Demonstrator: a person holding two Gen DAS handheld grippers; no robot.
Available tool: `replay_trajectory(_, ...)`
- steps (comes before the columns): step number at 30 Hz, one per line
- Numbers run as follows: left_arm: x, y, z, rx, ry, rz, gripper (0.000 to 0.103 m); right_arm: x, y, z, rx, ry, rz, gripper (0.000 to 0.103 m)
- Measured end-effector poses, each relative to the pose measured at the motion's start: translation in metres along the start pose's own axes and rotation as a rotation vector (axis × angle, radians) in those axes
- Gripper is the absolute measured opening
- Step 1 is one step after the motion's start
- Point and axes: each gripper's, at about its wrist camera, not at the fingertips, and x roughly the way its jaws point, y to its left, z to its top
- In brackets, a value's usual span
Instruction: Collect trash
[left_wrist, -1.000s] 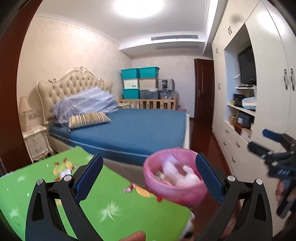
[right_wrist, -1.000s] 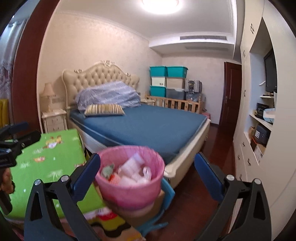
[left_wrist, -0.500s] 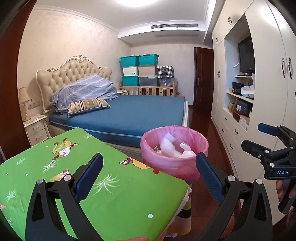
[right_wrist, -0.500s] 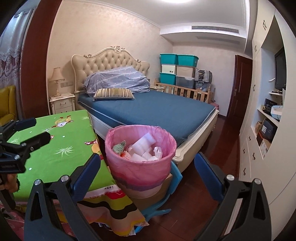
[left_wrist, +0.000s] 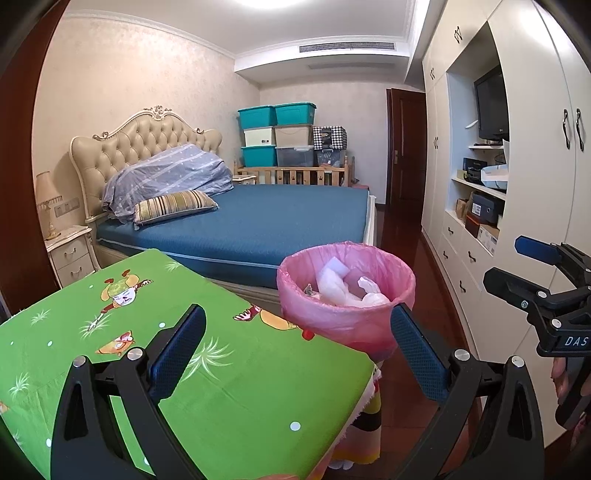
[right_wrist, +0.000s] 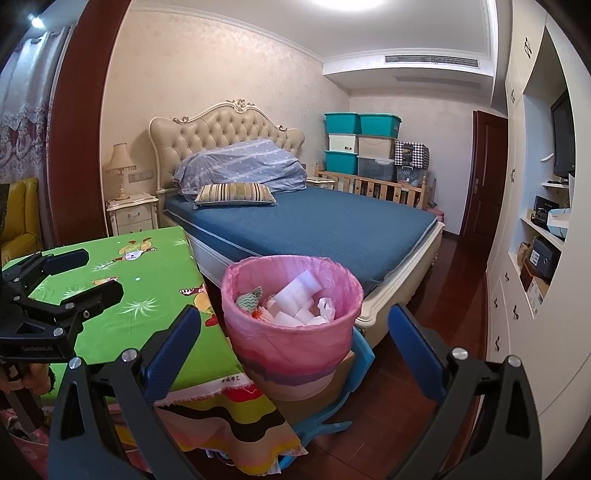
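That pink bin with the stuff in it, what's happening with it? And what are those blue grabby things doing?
A person is picking up trash with two sets of tongs, one in each hand. Both the left tongs and the right tongs are open and holding nothing. The pink bin already has white wrappers and scraps inside. It stands on a box beside the green table, near the foot of the bed.
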Motion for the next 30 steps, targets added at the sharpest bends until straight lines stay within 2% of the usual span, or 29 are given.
replay_trajectory(30, -0.0003, -0.0008, -0.0001, 0.002, 0.000, -0.005, 0.096, 0.0008, 0.0021, -0.0044, 0.021, 0.015, 0.006, 0.098)
